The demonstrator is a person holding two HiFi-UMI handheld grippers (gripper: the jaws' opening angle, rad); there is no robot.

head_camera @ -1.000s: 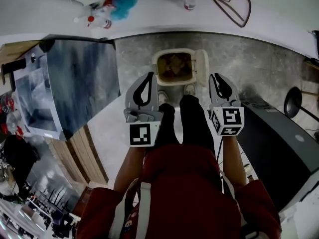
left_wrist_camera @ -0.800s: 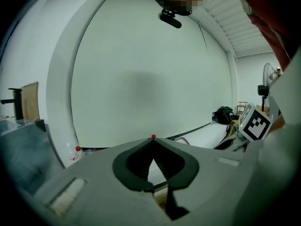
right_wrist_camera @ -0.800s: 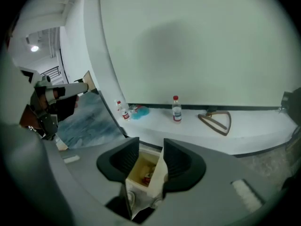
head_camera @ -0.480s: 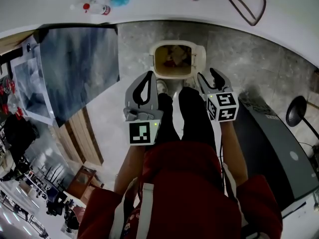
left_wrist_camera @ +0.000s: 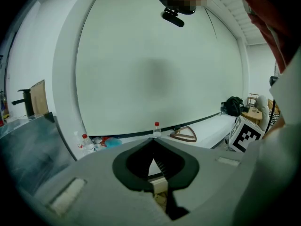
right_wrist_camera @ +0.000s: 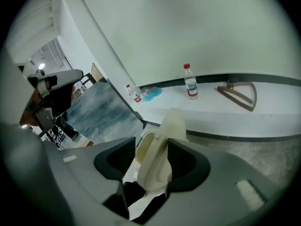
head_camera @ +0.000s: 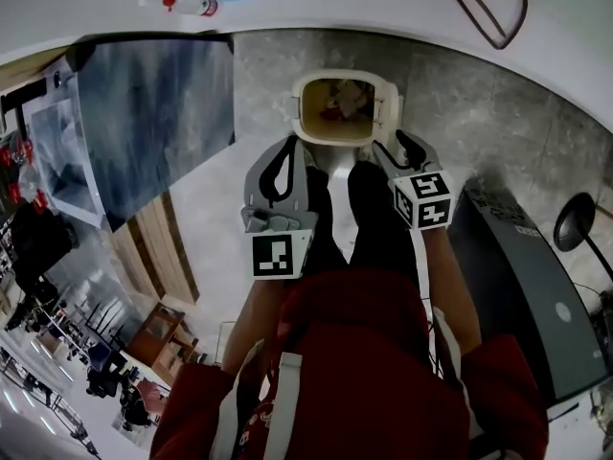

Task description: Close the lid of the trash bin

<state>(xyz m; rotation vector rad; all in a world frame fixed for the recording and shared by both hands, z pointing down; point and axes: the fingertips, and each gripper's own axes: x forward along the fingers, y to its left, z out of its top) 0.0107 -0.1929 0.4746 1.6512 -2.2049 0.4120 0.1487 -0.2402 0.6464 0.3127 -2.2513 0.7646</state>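
down by the floor, the right gripper [head_camera: 399,145] has just spread its jaws wide around the upright lid [right_wrist_camera: 162,135] of the open cream plastic trash bin [head_camera: 300,127], poised to swing it down; left gripper [head_camera: 287,147] closed, empty

No readable text anywhere: the left cube [head_camera: 278,255] and right cube [head_camera: 423,199] carry only black-and-white square markers, no letters or numbers, and the label on the bottle [right_wrist_camera: 190,83] on the white ledge [right_wrist_camera: 268,113] is too small to read.
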